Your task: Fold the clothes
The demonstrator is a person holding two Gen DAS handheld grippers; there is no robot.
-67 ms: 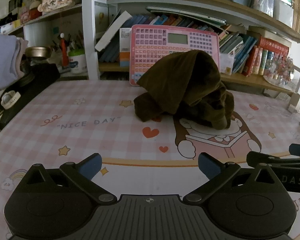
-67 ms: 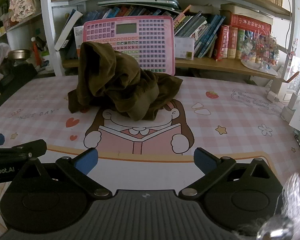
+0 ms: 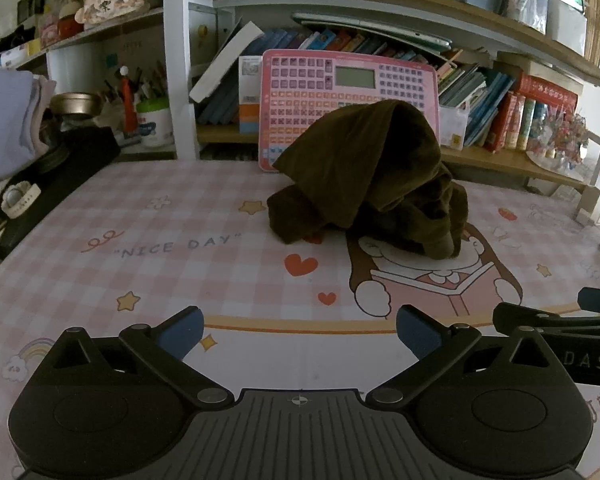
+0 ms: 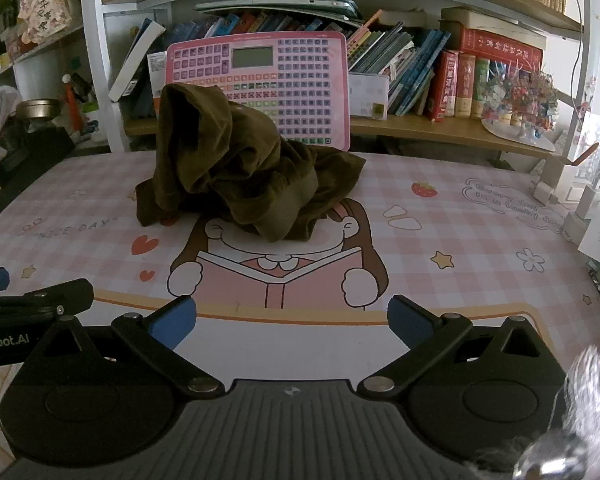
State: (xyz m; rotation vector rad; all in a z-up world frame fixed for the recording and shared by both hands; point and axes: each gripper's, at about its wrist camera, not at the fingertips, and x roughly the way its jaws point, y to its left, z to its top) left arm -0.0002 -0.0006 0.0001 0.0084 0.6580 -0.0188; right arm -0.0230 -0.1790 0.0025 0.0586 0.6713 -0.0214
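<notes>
Right wrist, garment (image 4: 244,184) (crumpled) beyond claw (image 4: 290,322)

Brown garment (image 3: 374,178) heaped unfolded on pink checked mat (image 3: 172,248), before pink keypad toy (image 3: 348,92); left gripper (image 3: 298,330) wide open, near edge; right gripper (image 3: 556,316) beside it.

One brown garment (image 3: 372,176), one pink keyboard toy (image 3: 340,92), two spread claws (image 3: 298,334)
</notes>
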